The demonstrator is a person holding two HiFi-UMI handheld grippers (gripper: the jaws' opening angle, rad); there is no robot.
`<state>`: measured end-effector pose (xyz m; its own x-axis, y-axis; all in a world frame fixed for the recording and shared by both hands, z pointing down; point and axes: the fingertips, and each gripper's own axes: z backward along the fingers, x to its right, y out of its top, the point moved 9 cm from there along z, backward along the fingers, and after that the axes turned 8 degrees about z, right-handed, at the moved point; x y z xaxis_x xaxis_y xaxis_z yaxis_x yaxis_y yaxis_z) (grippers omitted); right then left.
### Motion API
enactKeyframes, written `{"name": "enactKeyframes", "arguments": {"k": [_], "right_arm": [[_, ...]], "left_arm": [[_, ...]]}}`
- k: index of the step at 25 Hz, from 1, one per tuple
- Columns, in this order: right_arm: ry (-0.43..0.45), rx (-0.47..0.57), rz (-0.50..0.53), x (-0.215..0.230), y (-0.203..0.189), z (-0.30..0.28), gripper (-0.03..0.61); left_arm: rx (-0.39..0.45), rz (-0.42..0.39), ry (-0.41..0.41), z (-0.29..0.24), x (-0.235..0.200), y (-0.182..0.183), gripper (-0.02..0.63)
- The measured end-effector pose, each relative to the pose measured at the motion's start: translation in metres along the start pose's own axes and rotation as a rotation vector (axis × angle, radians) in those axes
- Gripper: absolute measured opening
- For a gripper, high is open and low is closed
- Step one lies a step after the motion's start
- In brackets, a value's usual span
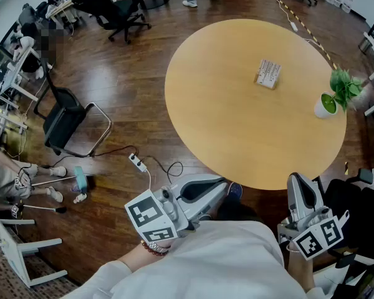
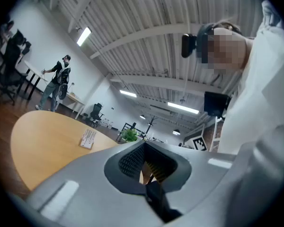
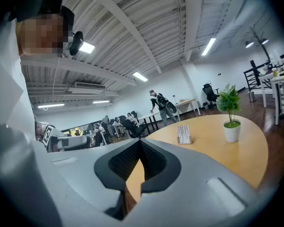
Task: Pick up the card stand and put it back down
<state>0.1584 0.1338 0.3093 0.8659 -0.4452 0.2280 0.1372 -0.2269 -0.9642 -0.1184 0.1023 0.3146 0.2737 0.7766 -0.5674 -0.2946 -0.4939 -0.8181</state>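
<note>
Filling most of the head view, a round wooden table [image 1: 199, 104] is seen. Short of its near edge, the left gripper [image 1: 229, 190] and right gripper [image 1: 297, 180] are held with jaws pressed together on nothing. A potted plant [image 1: 335, 95] is set by the right rim. The card stand [image 1: 268, 73] is found on the far part, apart from it. The stand is judged light, stiff and perhaps easily tipped, and it is best pinched across its upright panel.

Table [image 1: 237, 123] tan; card stand [image 1: 268, 73] white, dark print; pot [image 1: 325, 108] white, leaves [image 1: 344, 86] green; left gripper [image 1: 229, 189] and right gripper [image 1: 297, 180] grey, markers [image 1: 151, 218] black-and-white squares.
</note>
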Motion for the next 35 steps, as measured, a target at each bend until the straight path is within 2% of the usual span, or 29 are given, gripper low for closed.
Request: {"name": "enactKeyframes", "arguments": {"k": [6,10,15,17,22,25,35], "right_arm": [[0.059,-0.024,0.068,0.07,0.025,-0.042,0.003],[0.118,0.0,0.097,0.099,0.031,-0.065,0.003],[0.121,-0.011,0.035,0.13,0.019,-0.106,0.003],[0.113,-0.024,0.03,0.137,0.019,-0.121,0.003],[0.036,-0.011,0.046,0.149,0.033,-0.143,0.003],[0.02,-0.017,0.062,0.147,0.039,-0.156,0.003],[-0.051,-0.059,0.094,0.147,0.043,-0.183,0.003]], "left_arm": [[0.047,-0.021,0.036,-0.072,-0.036,0.038,-0.002],[0.019,-0.066,0.071,-0.11,-0.049,0.047,-0.002],[-0.023,-0.066,0.1,-0.135,-0.078,0.057,-0.002],[-0.062,-0.085,0.103,-0.143,-0.094,0.066,-0.002],[-0.136,-0.076,0.067,-0.169,-0.127,0.085,-0.002],[-0.139,-0.085,0.039,-0.175,-0.14,0.095,-0.002],[-0.168,-0.036,-0.038,-0.195,-0.185,0.106,-0.002]]}}
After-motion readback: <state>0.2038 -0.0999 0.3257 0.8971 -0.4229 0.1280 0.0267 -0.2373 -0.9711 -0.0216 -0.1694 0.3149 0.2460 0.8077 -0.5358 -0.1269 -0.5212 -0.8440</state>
